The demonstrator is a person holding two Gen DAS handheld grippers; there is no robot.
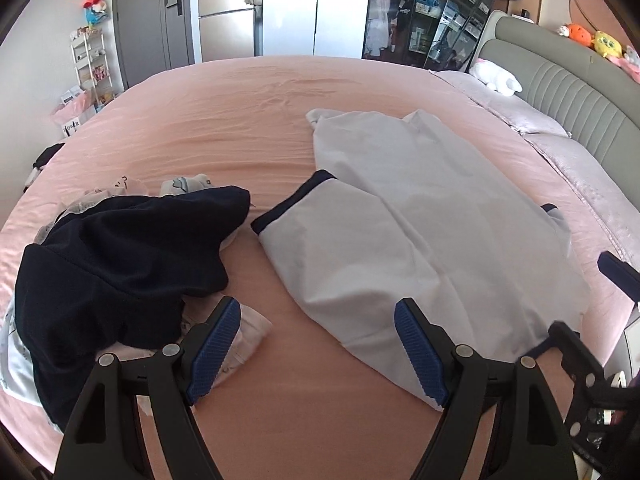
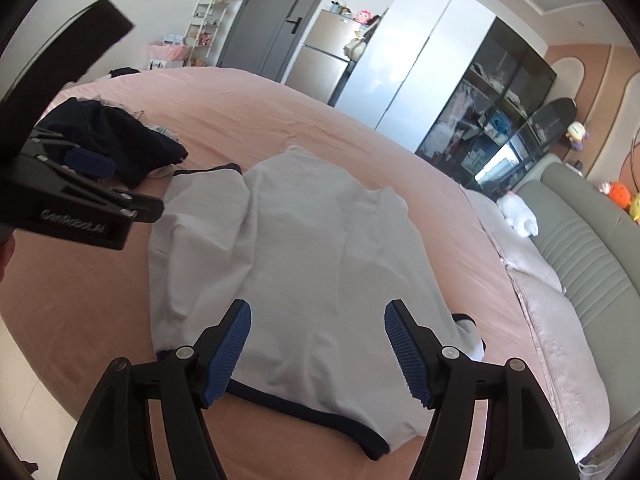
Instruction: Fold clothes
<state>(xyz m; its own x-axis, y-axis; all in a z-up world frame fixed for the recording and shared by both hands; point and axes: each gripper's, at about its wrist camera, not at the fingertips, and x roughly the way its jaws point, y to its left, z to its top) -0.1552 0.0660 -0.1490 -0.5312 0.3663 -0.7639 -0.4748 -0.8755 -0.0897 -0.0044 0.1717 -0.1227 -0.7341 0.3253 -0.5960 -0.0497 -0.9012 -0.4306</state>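
White shirt with navy trim lies flat on the pink bed sheet, fabric smooth, softly creased, sleeve folded inward. Dark garment pile lies left. Left claw apart, empty; right claw apart, empty.

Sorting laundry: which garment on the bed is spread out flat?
The white shirt with navy trim; the dark navy garment lies crumpled on a heap.

A white garment with navy trim is spread flat on the bed; a dark navy pile is heaped at its nine o'clock.
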